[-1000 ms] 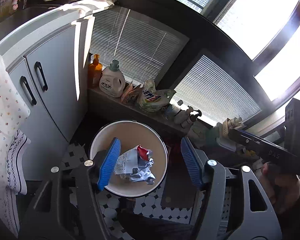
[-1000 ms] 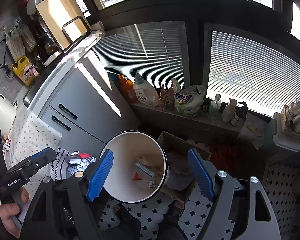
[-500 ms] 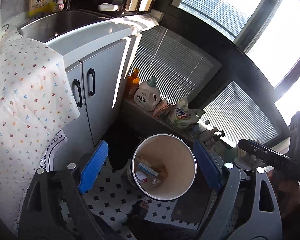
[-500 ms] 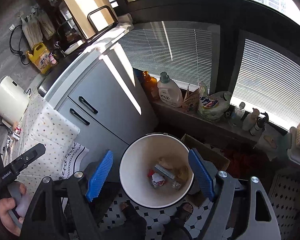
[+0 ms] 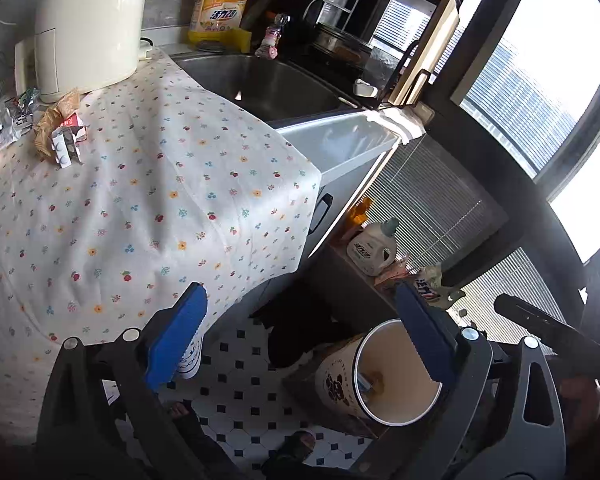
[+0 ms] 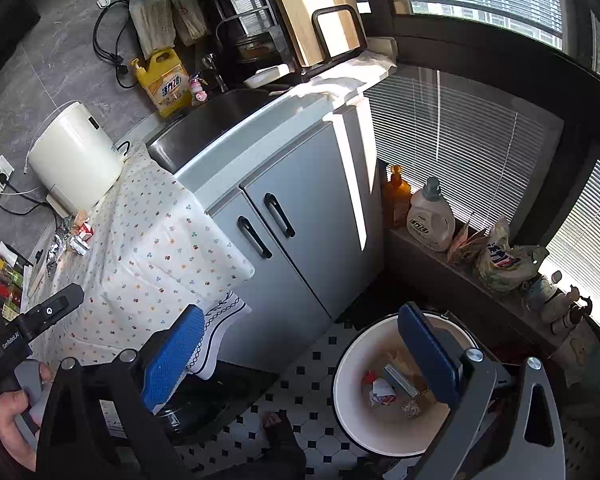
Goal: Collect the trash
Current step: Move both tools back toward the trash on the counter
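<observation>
since the earlier frame both views have swung off the bin (image 6: 354,408) toward the bench (image 5: 132,200). the left gripper (image 5: 300,344) and right gripper (image 6: 300,356) are empty, jaws opening wide. remaining trash (image 5: 60,136) sits by the kettle (image 5: 88,20); dropped pieces lie in the bin. risk: jaws snagging the cloth (image 6: 152,240) at its edge. bench middle is open.

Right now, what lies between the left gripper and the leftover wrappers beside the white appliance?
Only bare floral tablecloth. In the left wrist view nothing sits on it between the left gripper, whose empty jaws are opening, and the wrappers.
</observation>
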Available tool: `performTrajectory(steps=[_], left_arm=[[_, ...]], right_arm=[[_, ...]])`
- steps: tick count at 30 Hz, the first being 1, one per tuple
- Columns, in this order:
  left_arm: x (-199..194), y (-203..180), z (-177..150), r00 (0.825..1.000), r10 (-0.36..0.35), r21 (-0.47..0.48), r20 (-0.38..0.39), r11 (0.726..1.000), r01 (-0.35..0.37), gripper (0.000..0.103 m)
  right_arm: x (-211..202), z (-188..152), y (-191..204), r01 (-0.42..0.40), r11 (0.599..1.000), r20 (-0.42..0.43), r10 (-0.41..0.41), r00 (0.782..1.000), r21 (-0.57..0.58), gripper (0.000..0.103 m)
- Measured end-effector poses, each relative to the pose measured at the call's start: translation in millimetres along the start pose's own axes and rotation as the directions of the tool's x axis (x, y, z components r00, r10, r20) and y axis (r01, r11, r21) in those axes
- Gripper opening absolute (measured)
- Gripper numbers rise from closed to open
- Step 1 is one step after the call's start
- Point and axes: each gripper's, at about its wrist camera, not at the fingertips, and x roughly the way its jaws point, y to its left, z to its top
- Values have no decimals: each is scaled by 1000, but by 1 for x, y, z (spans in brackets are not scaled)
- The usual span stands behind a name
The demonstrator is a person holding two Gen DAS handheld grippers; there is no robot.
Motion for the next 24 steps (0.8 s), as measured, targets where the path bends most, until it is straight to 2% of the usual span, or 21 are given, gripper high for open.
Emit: performTrajectory(steps=[10,15,22,24], left_arm=[[-38,95,16,992,99,-131,78,988,-88,97],[-57,144,23,982,150,-197,115,972,-125,97],[-78,210,35,968,198,-274,156,950,-150,97],[-83,228,39,964,209,-288,166,945,-155,97]], right_arm=[[32,20,106,-83,987,-25,80,996,-140,95],[48,25,155,-123,979,-59,115,992,-163,95],[64,25,228,-144,950,-33,141,990,-277,95],[71,25,245,-150,946,-33,146,989,-289,92]])
